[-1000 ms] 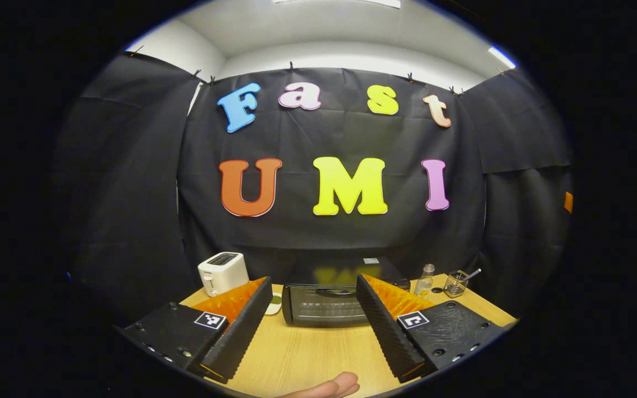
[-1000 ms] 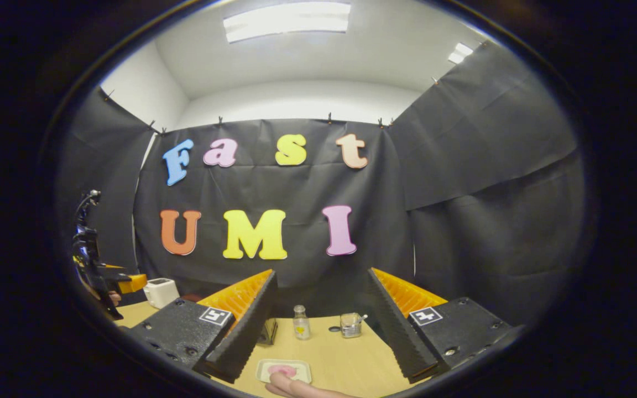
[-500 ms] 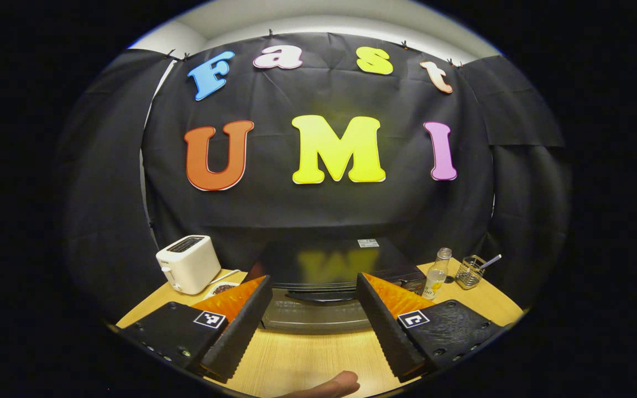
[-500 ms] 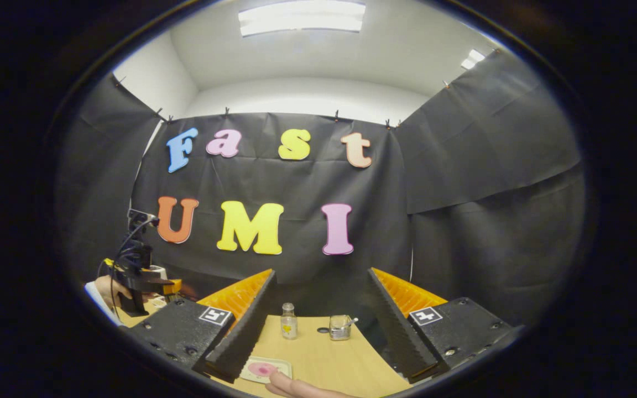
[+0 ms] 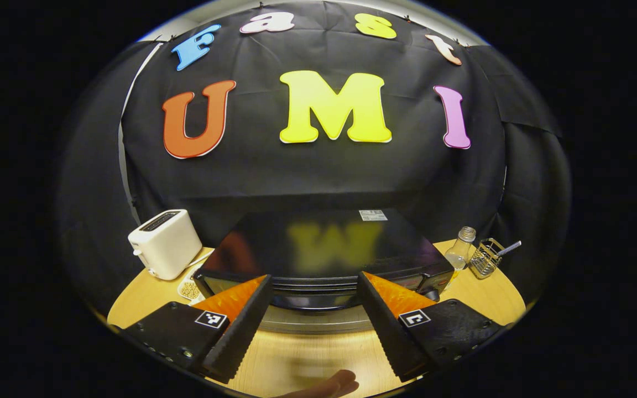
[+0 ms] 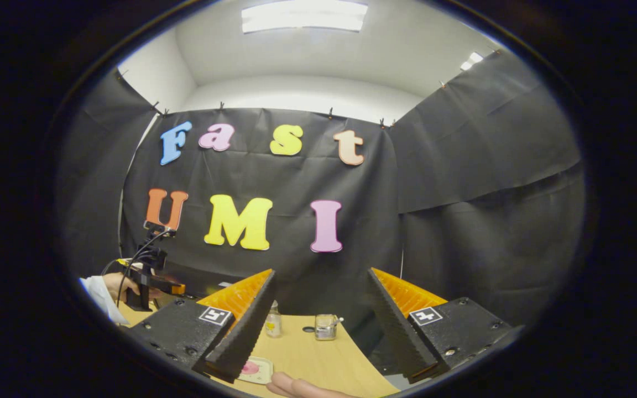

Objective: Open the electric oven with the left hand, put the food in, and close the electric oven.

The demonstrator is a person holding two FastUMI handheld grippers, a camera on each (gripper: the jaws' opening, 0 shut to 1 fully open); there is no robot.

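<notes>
The black electric oven (image 5: 318, 246) stands on the wooden table (image 5: 302, 359), door closed, its handle bar (image 5: 318, 301) just beyond my fingers. My left gripper (image 5: 314, 277) is open, close in front of the oven's upper front edge, with nothing between its fingers. In the right gripper view, a small plate with pink food (image 6: 255, 369) lies on the table beside the left finger of my right gripper (image 6: 321, 273), which hovers open and holds nothing. The left gripper (image 6: 150, 276), held by a hand with a white sleeve, shows far left there.
A white toaster (image 5: 165, 243) and a small dish (image 5: 188, 288) sit left of the oven. A glass bottle (image 5: 459, 253) and a wire basket (image 5: 487, 257) stand to its right. The bottle (image 6: 273, 320) and a small jar (image 6: 325, 326) are beyond the plate.
My left gripper has moved forward and down to the oven, which now looms much larger. The right gripper shifted slightly, so the plate slid left in its view. Both stayed open.
</notes>
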